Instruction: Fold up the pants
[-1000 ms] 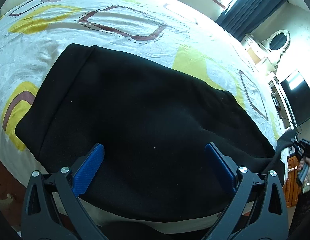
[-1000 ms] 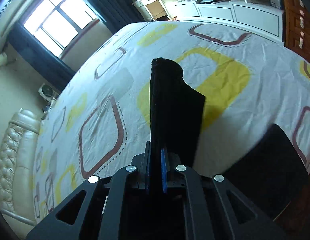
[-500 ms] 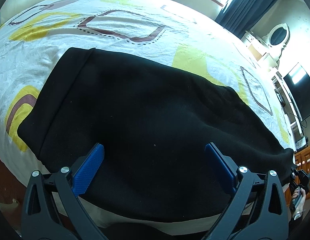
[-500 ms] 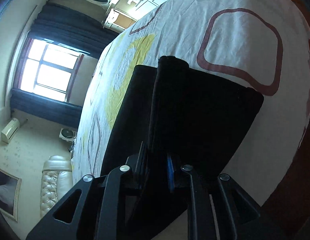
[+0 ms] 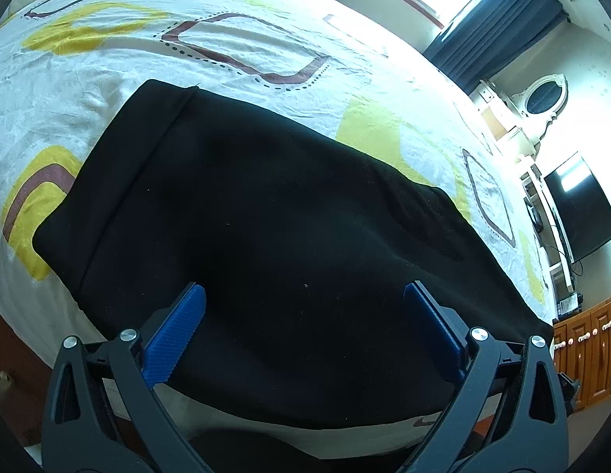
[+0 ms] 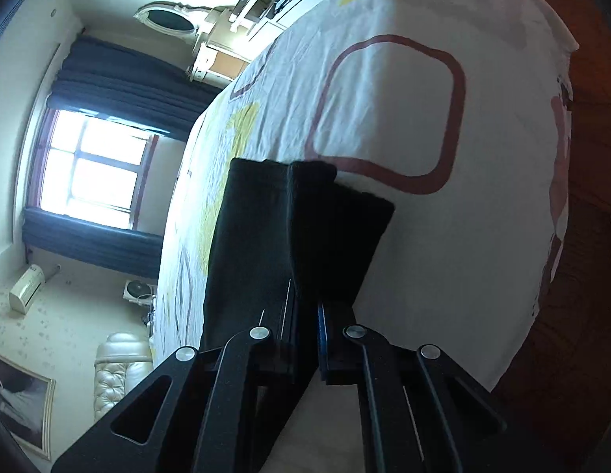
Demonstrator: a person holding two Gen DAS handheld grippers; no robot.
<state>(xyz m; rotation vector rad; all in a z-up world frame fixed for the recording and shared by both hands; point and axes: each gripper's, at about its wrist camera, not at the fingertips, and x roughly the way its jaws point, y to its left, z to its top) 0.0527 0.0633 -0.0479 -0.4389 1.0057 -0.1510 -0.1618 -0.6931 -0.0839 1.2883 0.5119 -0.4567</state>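
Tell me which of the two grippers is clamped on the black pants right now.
The right gripper: its jaws pinch a fold of the black pants. The left gripper hovers wide open above them.

Black pants (image 5: 289, 236) on patterned bed (image 5: 242, 51)

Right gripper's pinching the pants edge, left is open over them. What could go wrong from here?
1. The right gripper is shut on a thick fold of the pants; layers could slip unevenly and skew the fold.
2. The pants lie at the near edge of the bed, with cloth over it; a pull that way might drag them off.
3. The left gripper is open and pins nothing, so the laid part may shift.
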